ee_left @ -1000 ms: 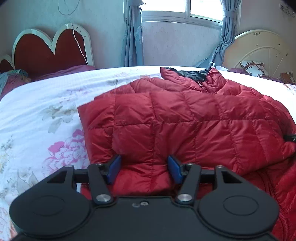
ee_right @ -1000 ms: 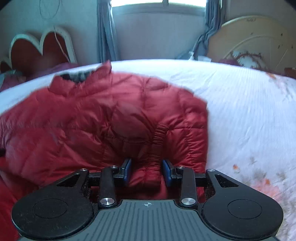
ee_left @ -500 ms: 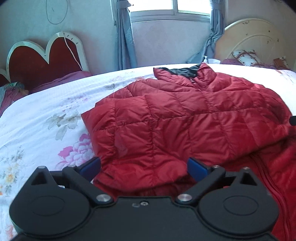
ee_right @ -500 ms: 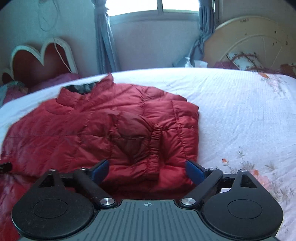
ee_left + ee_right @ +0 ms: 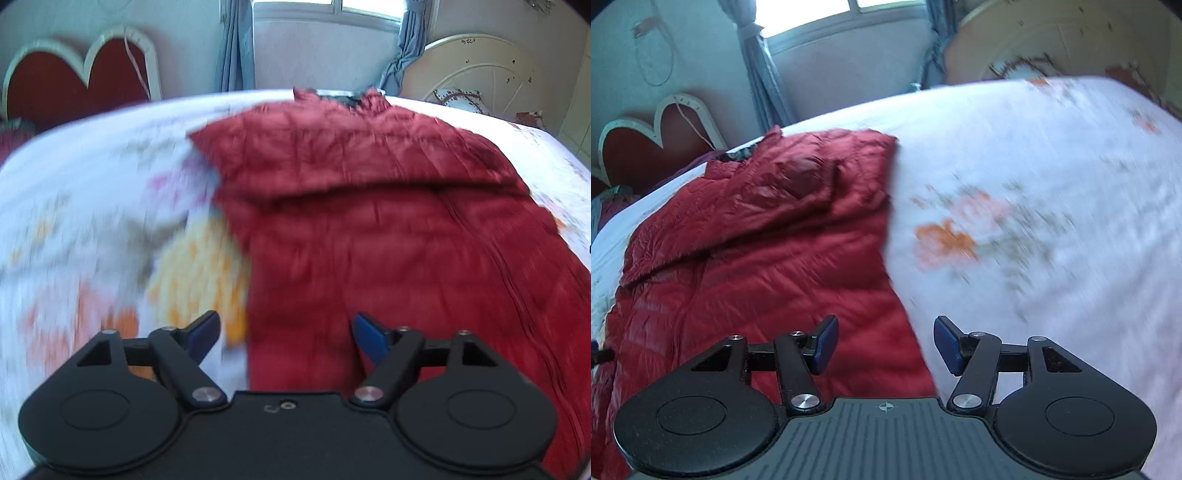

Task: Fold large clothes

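Although the one red down jacket [image 5: 369, 206] already has its upper part with the sleeves folded down over the chest, its long lower half lies flat and unfolded, so I judge the job roughly midway: the hem end has yet to be brought up into a compact bundle. It sprawls across the floral bedsheet [image 5: 92, 206], filling the centre and right of the left wrist view and the left half of the right wrist view, collar toward the top of each frame.

My left gripper [image 5: 286, 334] sits at the bottom centre, its jaws having just been closing from wide but apart now; only the jacket's left edge shows through the gap, and nothing is pinched. My right gripper [image 5: 884, 341] is the same: jaws just been closing, apart now, empty, framing the jacket's right edge where it meets the sheet.

Counting outward: one jacket, one bed, two grippers, one heart-shaped red headboard [image 5: 70, 77] at upper left, one cream round headboard [image 5: 476, 66] at upper right, one window [image 5: 812, 14] with two grey-blue curtains [image 5: 236, 44].
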Demonstrator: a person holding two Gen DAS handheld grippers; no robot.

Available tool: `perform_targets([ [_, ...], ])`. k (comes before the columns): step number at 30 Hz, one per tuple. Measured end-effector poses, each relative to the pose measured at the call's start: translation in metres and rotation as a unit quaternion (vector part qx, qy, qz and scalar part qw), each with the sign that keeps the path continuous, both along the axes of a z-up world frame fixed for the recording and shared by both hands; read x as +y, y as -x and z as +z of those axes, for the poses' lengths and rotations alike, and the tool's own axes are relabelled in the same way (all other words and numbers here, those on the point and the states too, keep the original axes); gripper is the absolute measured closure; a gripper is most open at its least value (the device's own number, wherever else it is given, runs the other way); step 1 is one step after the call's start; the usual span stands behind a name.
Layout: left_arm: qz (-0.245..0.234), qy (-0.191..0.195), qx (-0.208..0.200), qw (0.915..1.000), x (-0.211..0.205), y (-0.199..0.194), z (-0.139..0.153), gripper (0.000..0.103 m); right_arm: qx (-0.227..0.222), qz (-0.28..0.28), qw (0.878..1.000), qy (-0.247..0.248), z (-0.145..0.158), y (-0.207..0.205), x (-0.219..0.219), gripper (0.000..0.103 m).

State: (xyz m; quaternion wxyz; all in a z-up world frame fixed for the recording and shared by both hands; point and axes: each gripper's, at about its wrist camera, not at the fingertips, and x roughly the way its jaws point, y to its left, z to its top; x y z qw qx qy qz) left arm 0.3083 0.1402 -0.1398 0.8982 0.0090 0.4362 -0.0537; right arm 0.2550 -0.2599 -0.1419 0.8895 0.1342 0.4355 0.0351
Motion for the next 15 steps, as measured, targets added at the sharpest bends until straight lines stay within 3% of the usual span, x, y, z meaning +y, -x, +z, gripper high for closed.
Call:
perform_targets([
  [8,0.027,0.09,0.04,0.9948,0.014,0.075,-0.005,0.035,0.058,-0.019,0.991,-0.118,-0.026,0.054,-0.066,0.045],
  [11,0.039,0.117,0.04,0.9916,0.014,0.103,-0.008,0.035,0.054,-0.008,0.985,-0.162,-0.033,0.075,-0.076,0.045],
  [15,0.057,0.185,0.038,0.9803,0.018,0.13,-0.01,0.035,0.051,0.018,0.974,-0.22,-0.039,0.095,-0.08,0.045],
])
